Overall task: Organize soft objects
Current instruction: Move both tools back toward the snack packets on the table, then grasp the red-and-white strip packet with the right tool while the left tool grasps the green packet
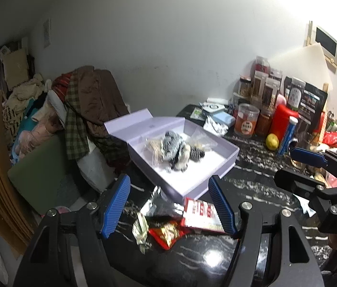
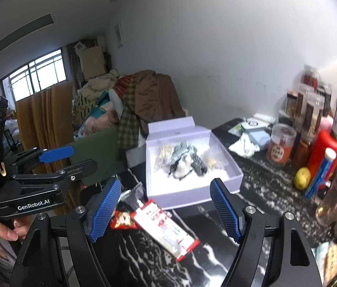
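Here the left claw and right claw both hang released and empty above snack packets near the surface's front edge, just before the open box of knitted socks.

Knitted toys lie in the open box, snack packets before it on the table

A black counter with white veining carries an open lilac box near its far corner. Just in front of the box lie a red-and-white packet, a red snack wrapper and a crumpled foil wrapper. Jars, a red bottle, a blue tube, a lemon and crumpled white paper crowd the wall side.
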The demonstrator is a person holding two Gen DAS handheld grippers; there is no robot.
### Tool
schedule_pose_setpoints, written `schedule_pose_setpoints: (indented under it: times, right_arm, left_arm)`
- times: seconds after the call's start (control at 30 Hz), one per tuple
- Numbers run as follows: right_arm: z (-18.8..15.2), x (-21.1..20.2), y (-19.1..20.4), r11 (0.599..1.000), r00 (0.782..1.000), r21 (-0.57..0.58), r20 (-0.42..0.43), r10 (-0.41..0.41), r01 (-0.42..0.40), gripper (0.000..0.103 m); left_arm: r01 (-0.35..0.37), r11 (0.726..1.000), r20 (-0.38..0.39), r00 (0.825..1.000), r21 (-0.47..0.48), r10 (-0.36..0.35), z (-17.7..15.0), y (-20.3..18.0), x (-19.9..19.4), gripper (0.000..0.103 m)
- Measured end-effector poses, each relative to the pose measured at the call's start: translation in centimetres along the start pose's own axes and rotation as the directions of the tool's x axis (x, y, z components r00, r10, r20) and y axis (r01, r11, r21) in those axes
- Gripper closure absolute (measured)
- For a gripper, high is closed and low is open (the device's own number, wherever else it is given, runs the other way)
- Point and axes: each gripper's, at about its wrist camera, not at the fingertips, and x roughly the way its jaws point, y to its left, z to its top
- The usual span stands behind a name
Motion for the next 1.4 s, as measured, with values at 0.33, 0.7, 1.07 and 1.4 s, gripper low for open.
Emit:
schedule_pose_setpoints:
  times: [0.33, 0.7, 1.07, 1.4]
  right_arm:
    - [-4.1, 1.7, -0.3, 0.999, 0.997, 0.049, -0.076, 0.028, -0.024, 0.025]
    - [-7.7, 4.4, -0.3, 0.995, 0.984, 0.09, -0.167, 0.067, -0.052, 0.025]
    - [-8.7, 8.0, -0.3, 0.996, 0.967, 0.061, -0.243, 0.078, -0.065, 0.023]
    - [-8.0, 11.9, 0.1, 0.991, 0.951, -0.057, -0.295, 0.097, -0.118, 0.014]
  left_arm:
    - [0.047, 0.999, -0.105, 0.993, -0.024, -0.049, -3.7, 0.6, 2.1, 0.035]
    - [0.086, 0.995, -0.191, 0.977, -0.049, -0.094, -7.3, 1.4, 3.9, 0.035]
    - [0.119, 0.989, -0.255, 0.957, -0.093, -0.139, -9.6, 2.1, 5.7, 0.035]
    - [0.11, 0.989, -0.248, 0.96, -0.1, -0.132, -9.1, 2.9, 6.4, 0.035]
